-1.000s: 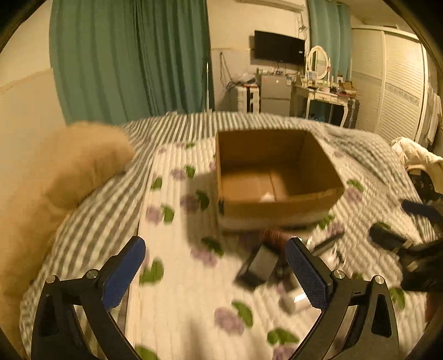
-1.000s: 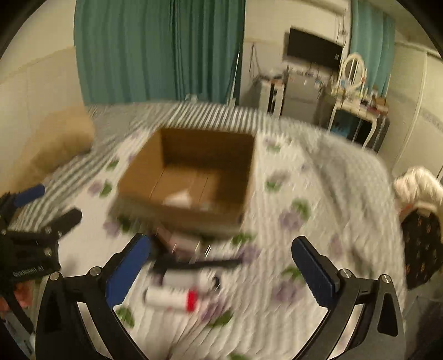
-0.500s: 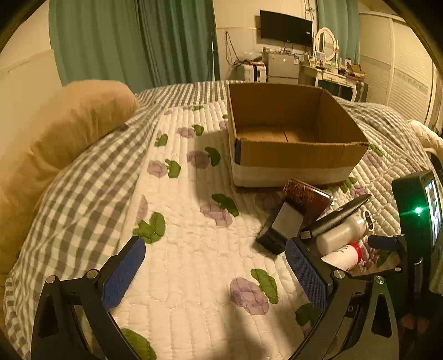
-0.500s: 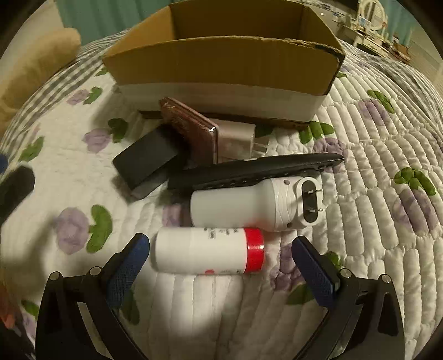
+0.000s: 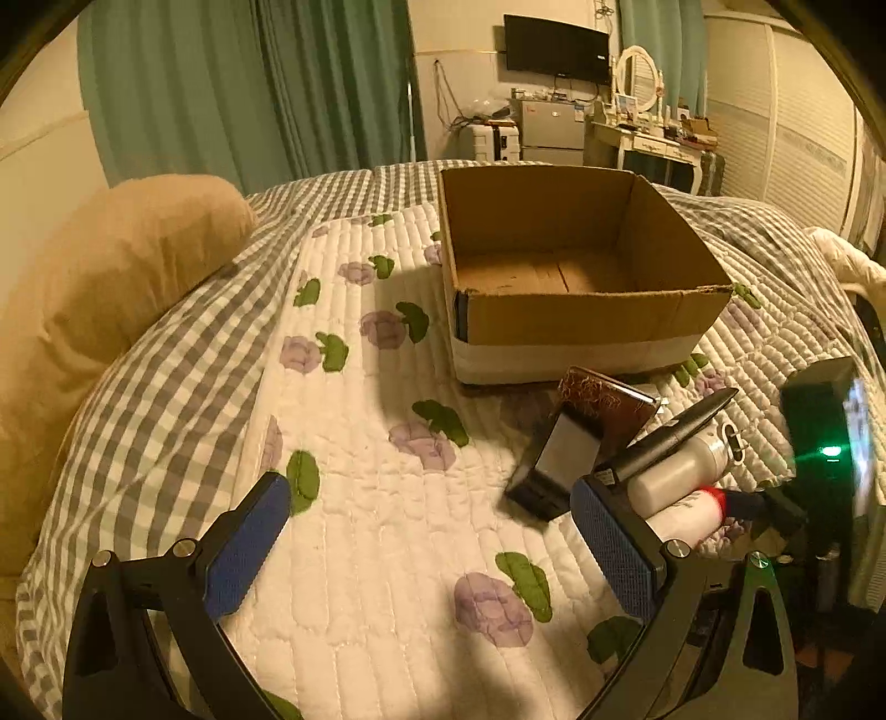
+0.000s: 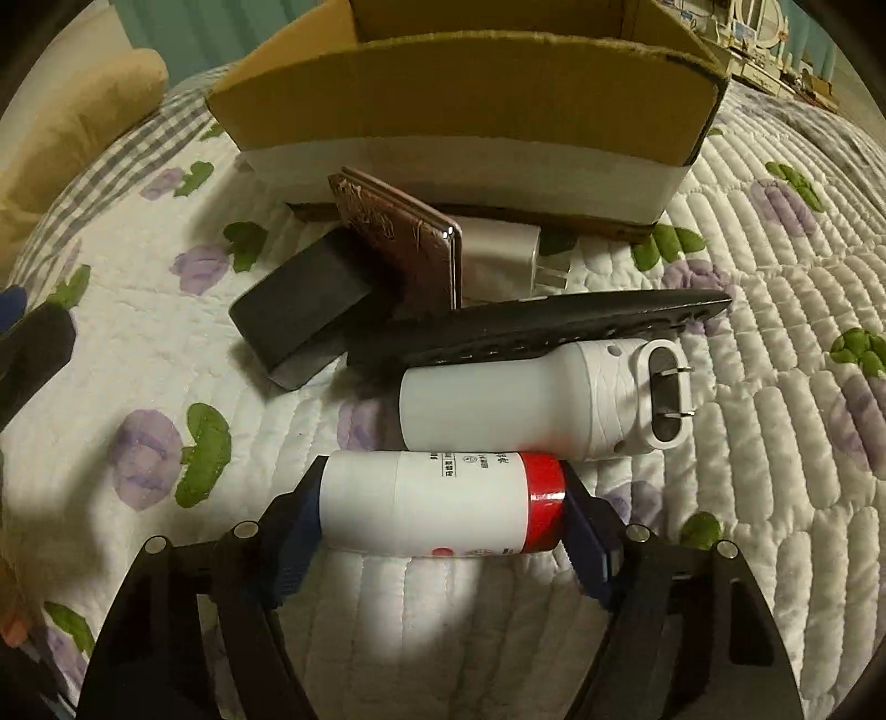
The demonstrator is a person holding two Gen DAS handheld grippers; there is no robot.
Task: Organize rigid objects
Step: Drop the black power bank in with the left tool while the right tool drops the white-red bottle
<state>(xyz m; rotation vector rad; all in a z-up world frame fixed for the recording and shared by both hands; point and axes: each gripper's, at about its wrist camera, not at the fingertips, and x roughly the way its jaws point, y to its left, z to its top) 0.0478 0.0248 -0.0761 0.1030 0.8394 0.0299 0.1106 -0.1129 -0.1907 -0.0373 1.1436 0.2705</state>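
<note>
Floral quilt (image 5: pixel 354 531), tan pillow (image 5: pixel 111 288), green curtains (image 5: pixel 221 94), possibly a television (image 5: pixel 556 49)

white red-banded bottle (image 6: pixel 443 501) lies sideways on the quilt, touching the white plug-ended canister (image 6: pixel 531 407).

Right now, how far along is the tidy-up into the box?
Done: nothing that shows; the cardboard box looks empty. In hand: the right gripper is closing end to end on the white bottle with a red cap. Left: the white plug-in device, black comb, phones and adapter. The left gripper is open and empty.
</note>
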